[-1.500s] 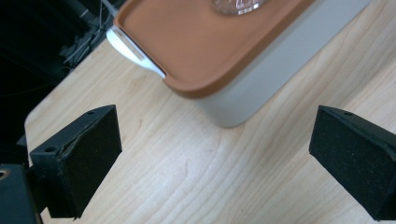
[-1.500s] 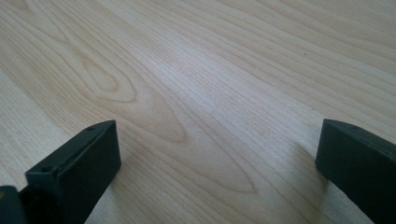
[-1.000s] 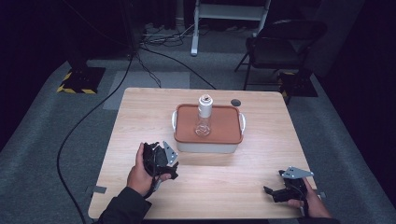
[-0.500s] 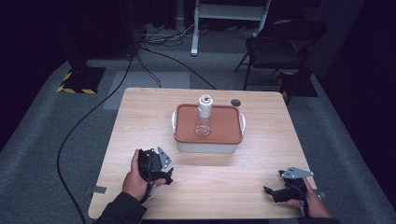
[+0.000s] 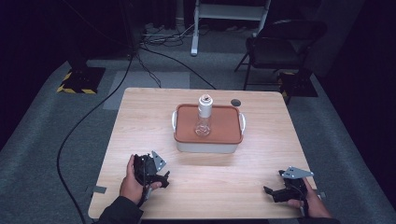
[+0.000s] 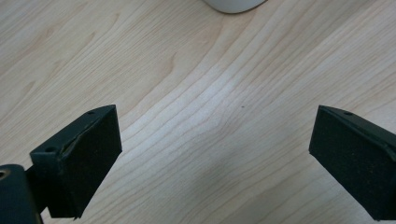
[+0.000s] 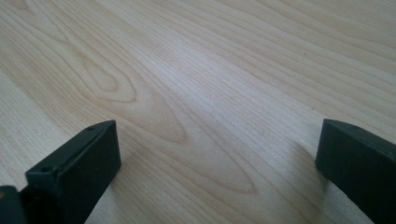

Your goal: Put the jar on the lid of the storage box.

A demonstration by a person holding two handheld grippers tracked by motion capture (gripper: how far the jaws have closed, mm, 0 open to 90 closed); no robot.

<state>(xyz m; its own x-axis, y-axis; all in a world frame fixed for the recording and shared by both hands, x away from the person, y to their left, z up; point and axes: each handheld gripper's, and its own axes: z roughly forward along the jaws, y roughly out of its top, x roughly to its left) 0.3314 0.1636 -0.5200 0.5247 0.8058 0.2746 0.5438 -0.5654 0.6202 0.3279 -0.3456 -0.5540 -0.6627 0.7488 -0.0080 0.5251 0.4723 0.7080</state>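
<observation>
A white box with a rust-orange lid stands mid-table, white handles at both ends. On the lid stands a clear glass bottle with a pale cap, upright. My left gripper rests near the front left of the table, held by a hand, jaws wide apart over bare wood; the box's white corner shows at the top of the left gripper view. My right gripper lies at the front right edge, also open, with only wood grain between its jaws.
A small dark round hole sits in the wooden tabletop behind the box. A black folding chair and a white stand are on the floor beyond the table. Cables trail over the grey carpet at left.
My left gripper has drawn back toward the front edge of the table, away from the box. The right gripper stays where it was.
</observation>
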